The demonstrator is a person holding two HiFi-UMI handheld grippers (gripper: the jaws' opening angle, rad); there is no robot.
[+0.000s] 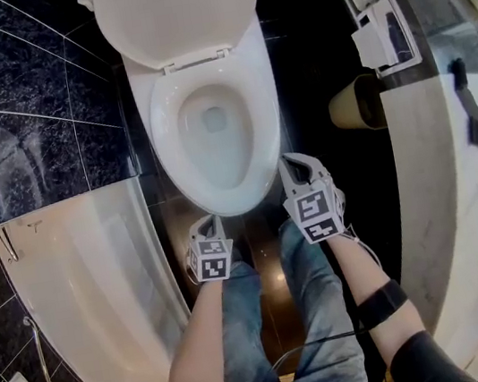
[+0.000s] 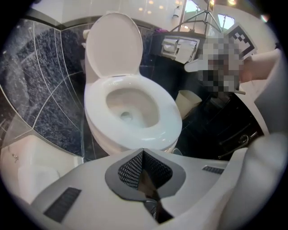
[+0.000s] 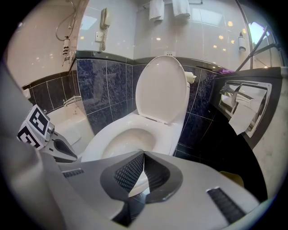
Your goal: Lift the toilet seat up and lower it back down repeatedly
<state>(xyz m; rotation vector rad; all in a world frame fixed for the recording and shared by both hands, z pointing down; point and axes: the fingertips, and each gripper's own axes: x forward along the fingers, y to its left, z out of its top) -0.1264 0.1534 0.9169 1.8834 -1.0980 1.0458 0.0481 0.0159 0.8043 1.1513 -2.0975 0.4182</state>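
white plastic fills the middle of the head view: the toilet seat [image 1: 167, 139] lies flat on the bowl [image 1: 215, 126] in the upper centre of the frame, and the lid [image 1: 177, 10] stands tipped back above it at the top edge. my left tongs [image 1: 212, 224] sit just below the front curve of the seat, lower centre, pointing up the frame at it. their two tips are clenched together with nothing between them, which the left gripper view shows plainly. my right tongs [image 1: 290, 164] are a little higher in the frame, close against the lower right curve of the seat, and i cannot tell whether they touch it. their tips are clenched too, on nothing, with the seat's rim showing just beyond them in the right gripper view. my jeans [image 1: 269, 316] run down to the bottom edge between my forearms, and a black band [image 1: 382, 302] wraps my right wrist. a pale bathtub [image 1: 100, 281] takes the lower left, with dark marbled tiles [image 1: 25, 103] above it. at the right of the frame a tan bin [image 1: 356, 102] stands beside the toilet, a paper holder [image 1: 375, 27] hangs above it, and a light stone surface [image 1: 462, 221] curves down the right edge.
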